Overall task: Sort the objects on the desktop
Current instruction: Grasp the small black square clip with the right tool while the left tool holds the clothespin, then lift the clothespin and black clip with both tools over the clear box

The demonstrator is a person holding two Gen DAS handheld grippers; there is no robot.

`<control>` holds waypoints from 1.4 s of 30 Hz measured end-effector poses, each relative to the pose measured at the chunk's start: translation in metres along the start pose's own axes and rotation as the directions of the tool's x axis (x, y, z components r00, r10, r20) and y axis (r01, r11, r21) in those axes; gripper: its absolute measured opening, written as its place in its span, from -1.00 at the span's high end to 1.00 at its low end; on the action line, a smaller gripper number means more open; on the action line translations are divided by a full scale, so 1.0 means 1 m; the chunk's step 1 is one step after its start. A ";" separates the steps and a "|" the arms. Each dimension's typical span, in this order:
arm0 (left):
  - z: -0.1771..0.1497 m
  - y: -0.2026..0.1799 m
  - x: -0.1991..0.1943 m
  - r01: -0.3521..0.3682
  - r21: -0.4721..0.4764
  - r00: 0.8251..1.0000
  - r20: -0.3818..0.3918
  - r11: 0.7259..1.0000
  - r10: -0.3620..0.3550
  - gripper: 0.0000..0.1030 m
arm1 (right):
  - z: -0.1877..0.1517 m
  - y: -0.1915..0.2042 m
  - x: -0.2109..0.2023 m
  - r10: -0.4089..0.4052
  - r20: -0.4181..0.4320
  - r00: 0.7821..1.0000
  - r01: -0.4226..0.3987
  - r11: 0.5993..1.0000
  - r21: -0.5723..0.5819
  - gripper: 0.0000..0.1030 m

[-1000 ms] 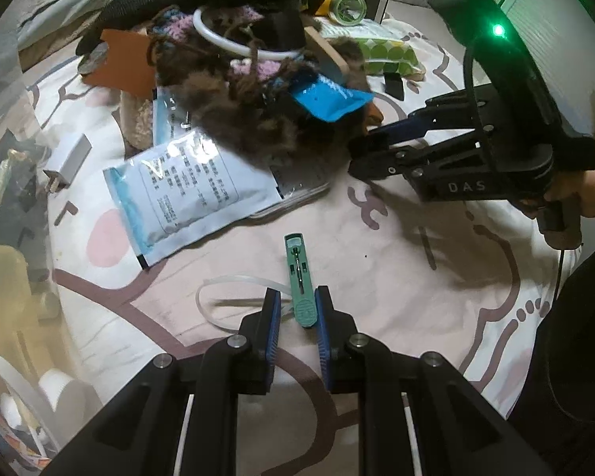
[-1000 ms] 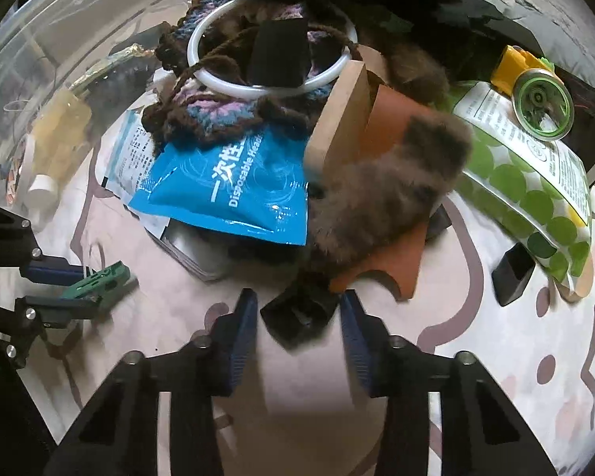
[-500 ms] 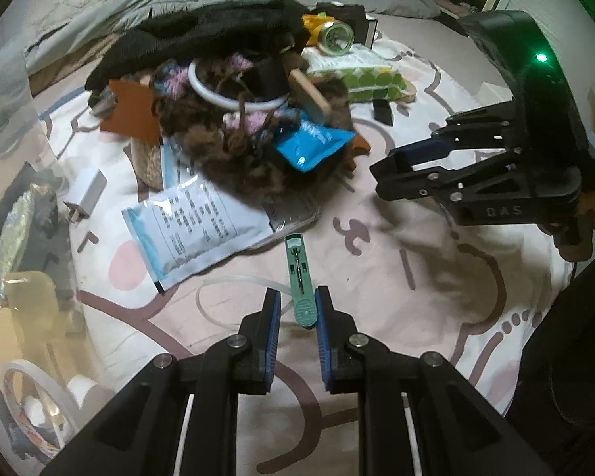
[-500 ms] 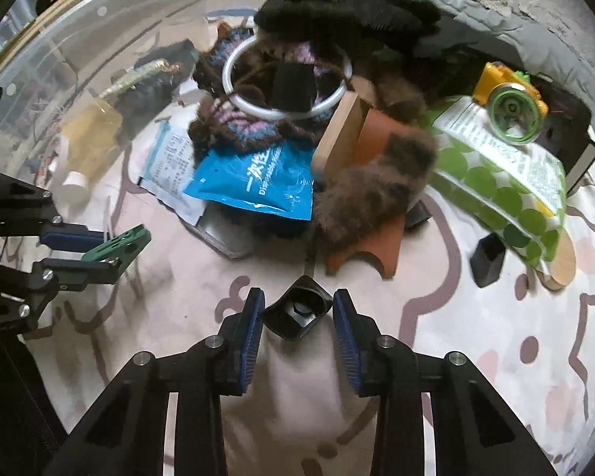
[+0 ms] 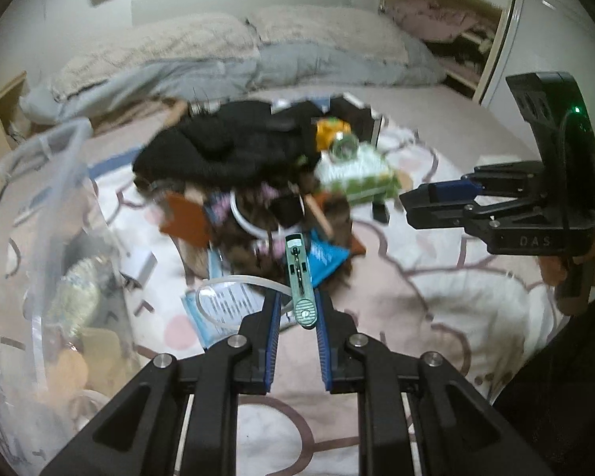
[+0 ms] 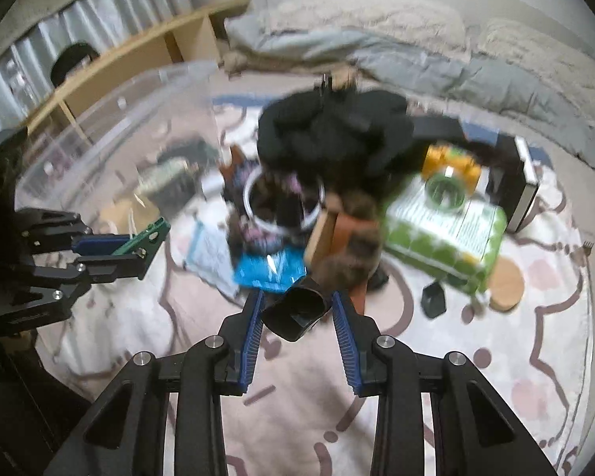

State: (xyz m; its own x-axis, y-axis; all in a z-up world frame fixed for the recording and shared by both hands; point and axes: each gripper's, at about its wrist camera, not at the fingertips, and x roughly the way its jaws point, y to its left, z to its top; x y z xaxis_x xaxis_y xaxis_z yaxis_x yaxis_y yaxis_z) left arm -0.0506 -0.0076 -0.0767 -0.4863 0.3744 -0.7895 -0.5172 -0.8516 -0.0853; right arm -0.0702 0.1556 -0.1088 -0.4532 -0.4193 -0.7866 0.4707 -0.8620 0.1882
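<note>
Now each claw carries one item clear of the bed: the left claw [image 5: 294, 314] pinches a green clip [image 5: 300, 282], the right claw [image 6: 297, 314] clamps a black cup-shaped piece [image 6: 296, 311]. Keep both grips firm while swinging to the clear plastic bin [image 6: 111, 127]; one heap [image 6: 329, 174] remains.

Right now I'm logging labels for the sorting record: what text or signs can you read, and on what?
"DAS": on the black body of the right gripper.
White packet: printed lines, too blurred to read.
Blue packet: print blurred, unreadable.
Green-dotted pack: white label text, too small and blurred.
</note>
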 end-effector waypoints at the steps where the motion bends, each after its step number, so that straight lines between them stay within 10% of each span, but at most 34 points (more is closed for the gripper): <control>1: 0.004 0.000 -0.006 0.001 -0.004 1.000 0.016 1.000 -0.001 0.66 | 0.003 0.001 -0.005 -0.001 0.018 1.000 0.001 1.000 -0.002 0.30; 10: 0.031 0.008 -0.063 -0.043 -0.046 0.984 0.168 0.998 0.050 0.66 | 0.039 0.023 -0.043 0.009 0.162 0.987 -0.003 0.999 -0.033 0.30; 26: 0.045 0.067 -0.129 -0.218 -0.222 0.907 0.314 0.950 0.281 0.66 | 0.130 0.122 -0.048 0.121 0.322 0.939 -0.073 0.985 -0.156 0.30; 42: 0.003 0.162 -0.134 -0.385 -0.422 0.854 0.175 0.821 0.491 0.66 | 0.149 0.187 0.009 0.266 0.224 0.938 -0.210 0.946 -0.246 0.30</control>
State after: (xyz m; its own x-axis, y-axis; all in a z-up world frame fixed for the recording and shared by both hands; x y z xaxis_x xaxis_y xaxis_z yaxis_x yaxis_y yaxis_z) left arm -0.0718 -0.1945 0.0169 -0.7919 -0.0342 -0.6097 0.0601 -0.9979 -0.0222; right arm -0.0996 -0.0519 0.0070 -0.4689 -0.6863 -0.5560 0.7266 -0.6576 0.1990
